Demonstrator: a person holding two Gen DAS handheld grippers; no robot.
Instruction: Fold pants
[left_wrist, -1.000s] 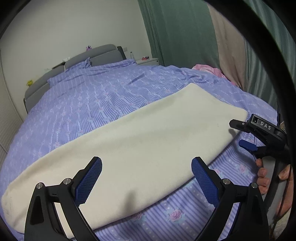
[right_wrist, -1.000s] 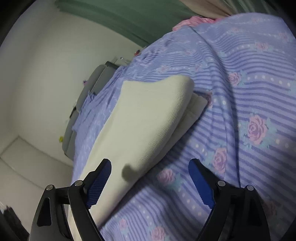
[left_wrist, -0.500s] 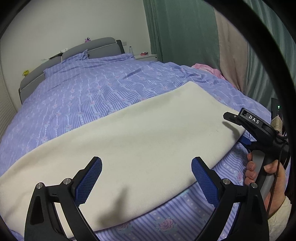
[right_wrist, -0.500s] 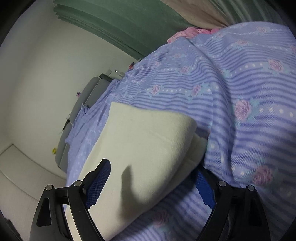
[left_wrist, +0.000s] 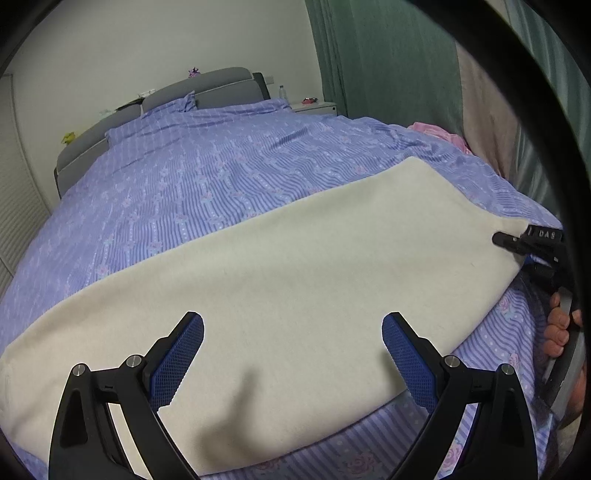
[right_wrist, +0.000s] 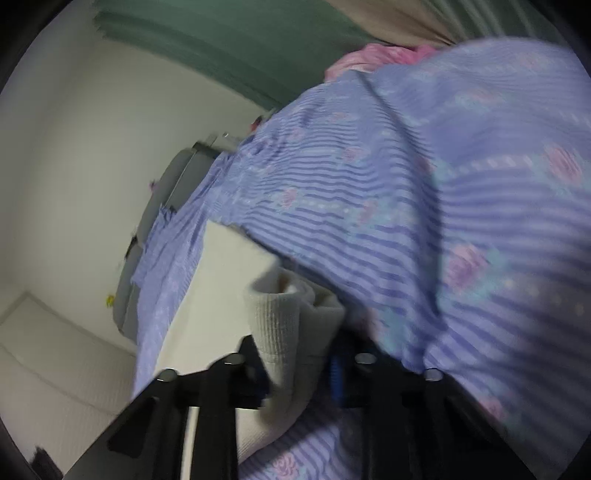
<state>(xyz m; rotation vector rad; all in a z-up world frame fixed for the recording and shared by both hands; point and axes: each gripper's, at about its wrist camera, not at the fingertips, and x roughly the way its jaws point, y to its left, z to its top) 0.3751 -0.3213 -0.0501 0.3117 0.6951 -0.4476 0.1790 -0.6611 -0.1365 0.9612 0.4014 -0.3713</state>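
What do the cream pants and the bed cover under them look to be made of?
Pants: likely a soft knit, matte; the end pinched in the right gripper shows fine ribbing and bunches thickly. Bed cover: thin woven cloth, probably cotton, with printed purple stripes and roses and shallow wrinkles.

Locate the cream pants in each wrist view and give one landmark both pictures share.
Left wrist: the cream pants lie as a long band across the middle, over the purple floral duvet.
Right wrist: their bunched end sits low centre, pinched in the right gripper, whose jaws have just been closing.
Shared landmark: the grey headboard.
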